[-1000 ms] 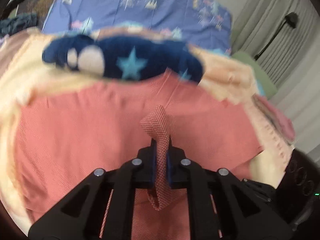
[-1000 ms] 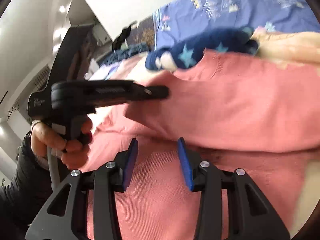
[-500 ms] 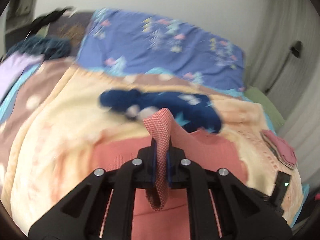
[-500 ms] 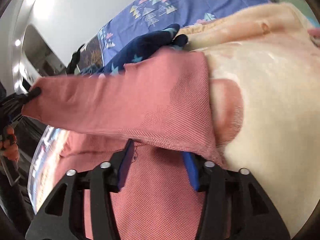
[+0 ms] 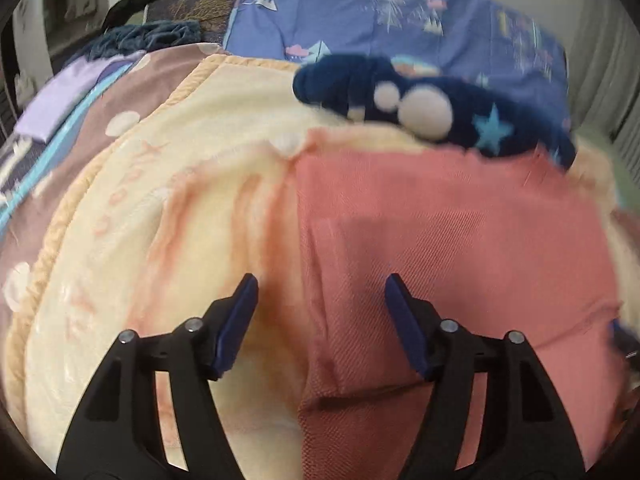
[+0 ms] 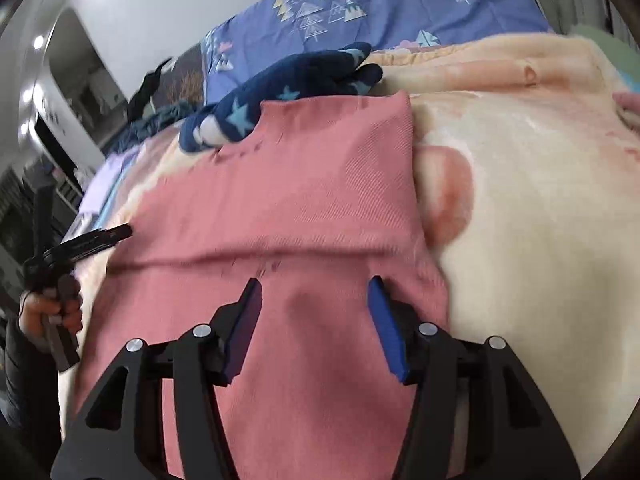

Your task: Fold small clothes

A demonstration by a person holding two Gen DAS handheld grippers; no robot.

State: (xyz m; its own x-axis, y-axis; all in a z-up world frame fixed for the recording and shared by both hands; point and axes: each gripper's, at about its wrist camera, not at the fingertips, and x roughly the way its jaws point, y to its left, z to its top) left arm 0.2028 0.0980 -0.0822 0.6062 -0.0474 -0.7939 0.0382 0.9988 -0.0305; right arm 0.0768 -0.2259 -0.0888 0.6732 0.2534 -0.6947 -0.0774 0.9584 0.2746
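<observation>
A salmon-pink woven garment (image 5: 448, 232) lies folded over on a cream blanket (image 5: 168, 208); it also shows in the right wrist view (image 6: 304, 184), with a fold line across it. My left gripper (image 5: 320, 312) is open and empty, just above the garment's left edge. My right gripper (image 6: 314, 312) is open and empty over the near part of the garment. The left gripper (image 6: 92, 238) also shows at the garment's left side in the right wrist view, held by a hand.
A navy sock-like piece with stars and white dots (image 5: 420, 104) lies just beyond the garment, also seen in the right wrist view (image 6: 288, 92). A blue patterned sheet (image 5: 400, 16) covers the far bed. Dark clothes (image 5: 148, 36) lie at the far left.
My left gripper carried the garment's edge across, then opened and let it go; the cloth now lies folded flat. My right gripper stayed open over the near part.
</observation>
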